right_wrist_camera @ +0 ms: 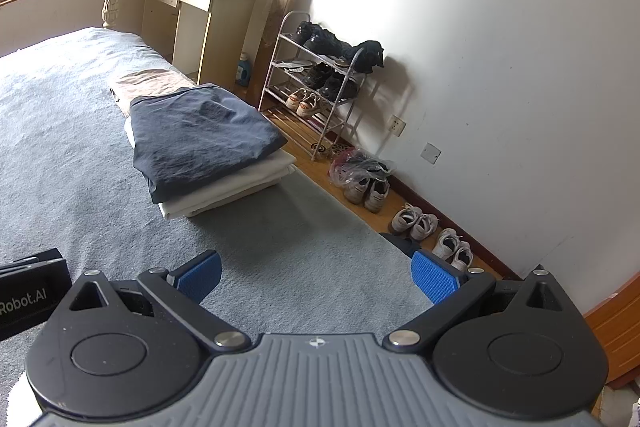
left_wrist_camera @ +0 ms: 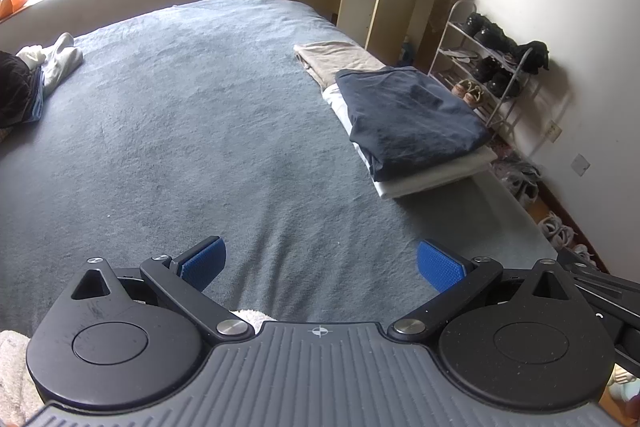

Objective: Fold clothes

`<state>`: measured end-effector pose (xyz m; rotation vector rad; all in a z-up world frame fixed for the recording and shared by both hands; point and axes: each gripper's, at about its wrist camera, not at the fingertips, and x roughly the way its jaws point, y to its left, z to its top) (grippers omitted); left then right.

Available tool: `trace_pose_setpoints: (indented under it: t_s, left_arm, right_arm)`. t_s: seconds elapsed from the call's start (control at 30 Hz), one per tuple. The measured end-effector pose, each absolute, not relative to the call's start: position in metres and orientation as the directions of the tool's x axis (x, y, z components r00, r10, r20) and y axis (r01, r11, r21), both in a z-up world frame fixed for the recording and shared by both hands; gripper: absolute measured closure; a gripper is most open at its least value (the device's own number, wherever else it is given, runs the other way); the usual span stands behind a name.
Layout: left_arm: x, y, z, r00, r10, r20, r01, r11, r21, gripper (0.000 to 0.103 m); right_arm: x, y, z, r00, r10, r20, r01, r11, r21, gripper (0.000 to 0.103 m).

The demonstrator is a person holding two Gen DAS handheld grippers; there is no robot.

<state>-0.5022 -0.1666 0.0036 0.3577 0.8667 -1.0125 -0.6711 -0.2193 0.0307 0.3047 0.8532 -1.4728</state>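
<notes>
left tool (left_wrist_camera: 320,263) wide | right tool (right_wrist_camera: 316,273) wide | label "Robot.AI" (right_wrist_camera: 23,300)

Right gripper (right_wrist_camera: 316,273) above the grey bed (right_wrist_camera: 280,251), blue pads (right_wrist_camera: 434,281) spread wide and holding nothing. Folded stack near the bed's edge — navy garment (right_wrist_camera: 200,139) atop cream garment (right_wrist_camera: 232,191); beige garment (right_wrist_camera: 148,81) behind; shoe rack (right_wrist_camera: 320,83) against the wall.

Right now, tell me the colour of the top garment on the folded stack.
Dark navy top garment, clearest in the right wrist view.
</notes>
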Motion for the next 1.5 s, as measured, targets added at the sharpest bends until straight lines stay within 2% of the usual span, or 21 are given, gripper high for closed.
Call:
trace_pose_setpoints:
  t_s: [1.5]
  left_arm:
    - [-0.513, -0.171, 0.005, 0.237, -0.592, -0.770, 0.863, 0.493, -0.114, 0.000]
  right_arm:
    - [-0.682, -0.225, 0.034, -0.142, -0.742, -0.655, 0.944, 0.099, -0.316, 0.000]
